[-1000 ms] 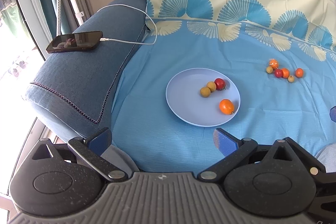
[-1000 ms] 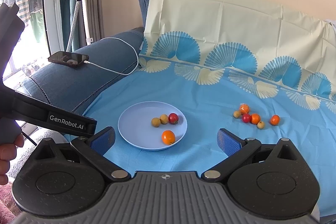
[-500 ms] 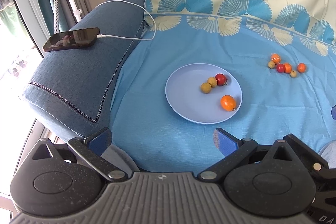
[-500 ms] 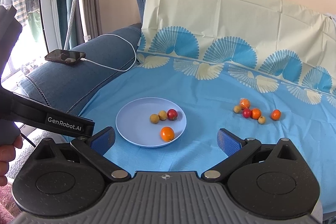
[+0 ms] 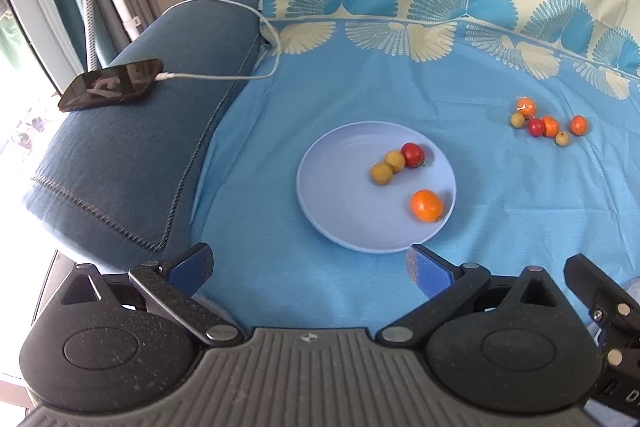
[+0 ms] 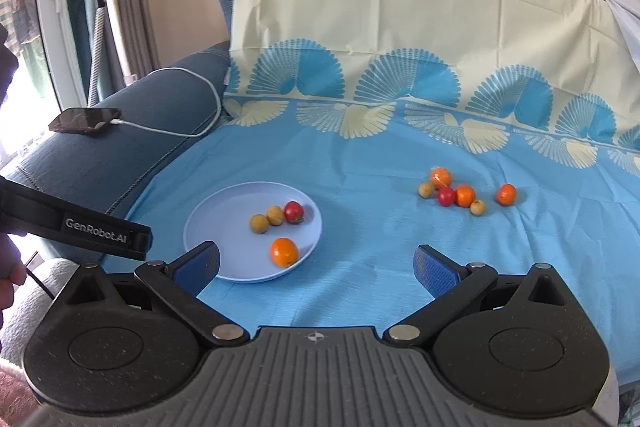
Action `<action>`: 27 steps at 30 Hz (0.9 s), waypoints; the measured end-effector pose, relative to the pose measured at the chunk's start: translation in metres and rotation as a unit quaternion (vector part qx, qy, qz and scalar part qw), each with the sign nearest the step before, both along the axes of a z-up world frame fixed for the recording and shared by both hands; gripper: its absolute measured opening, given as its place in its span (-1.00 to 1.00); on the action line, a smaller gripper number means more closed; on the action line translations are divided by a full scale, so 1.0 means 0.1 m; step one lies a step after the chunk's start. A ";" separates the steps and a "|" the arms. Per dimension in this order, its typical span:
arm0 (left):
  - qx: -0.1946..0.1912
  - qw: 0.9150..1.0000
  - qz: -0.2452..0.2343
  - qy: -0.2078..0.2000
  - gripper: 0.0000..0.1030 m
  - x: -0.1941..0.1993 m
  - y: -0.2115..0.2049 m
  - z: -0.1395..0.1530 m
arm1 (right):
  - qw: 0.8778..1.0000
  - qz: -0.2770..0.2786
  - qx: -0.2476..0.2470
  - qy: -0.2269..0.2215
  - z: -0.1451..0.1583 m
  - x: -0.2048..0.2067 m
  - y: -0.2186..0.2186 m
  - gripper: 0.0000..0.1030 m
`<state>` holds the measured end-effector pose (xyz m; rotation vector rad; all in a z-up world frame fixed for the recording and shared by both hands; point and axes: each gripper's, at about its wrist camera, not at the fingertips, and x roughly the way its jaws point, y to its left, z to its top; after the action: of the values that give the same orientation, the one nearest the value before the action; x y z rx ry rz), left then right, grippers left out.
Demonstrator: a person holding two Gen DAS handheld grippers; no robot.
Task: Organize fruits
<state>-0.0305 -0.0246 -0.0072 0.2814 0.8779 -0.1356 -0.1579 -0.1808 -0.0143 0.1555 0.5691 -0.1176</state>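
A pale blue plate (image 5: 340,195) (image 6: 224,227) lies on the blue sheet. It holds an orange fruit (image 5: 427,205) (image 6: 284,251), a red fruit (image 5: 413,154) (image 6: 294,211) and two yellow-brown fruits (image 5: 388,167) (image 6: 267,219). Several loose fruits (image 5: 546,123) (image 6: 464,193), orange, red and yellow-brown, lie on the sheet to the right of the plate. My left gripper (image 5: 310,267) is open and empty just short of the plate's near rim. My right gripper (image 6: 316,269) is open and empty, near the plate's right rim and well short of the loose fruits.
A dark phone (image 5: 112,89) (image 6: 85,120) on a white cable (image 5: 224,77) lies on the blue sofa arm (image 5: 120,167) at the left. The sheet's cream part covers the backrest (image 6: 400,27). The left gripper's body (image 6: 80,227) shows at the right wrist view's left edge.
Both grippers have moved forward toward the sheet, so the plate and fruits sit slightly closer in view. Both stay open. No fruit has moved.
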 end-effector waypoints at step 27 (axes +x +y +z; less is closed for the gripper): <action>-0.017 0.988 -0.125 0.093 0.99 2.12 -2.86 -1.38 | 0.986 -0.145 -0.032 0.073 -1.42 1.53 -2.43 0.98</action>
<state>0.1818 -0.3111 -0.1456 0.3504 1.0225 -0.4140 -0.0052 -0.4235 -0.1564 0.1683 0.6849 -0.4328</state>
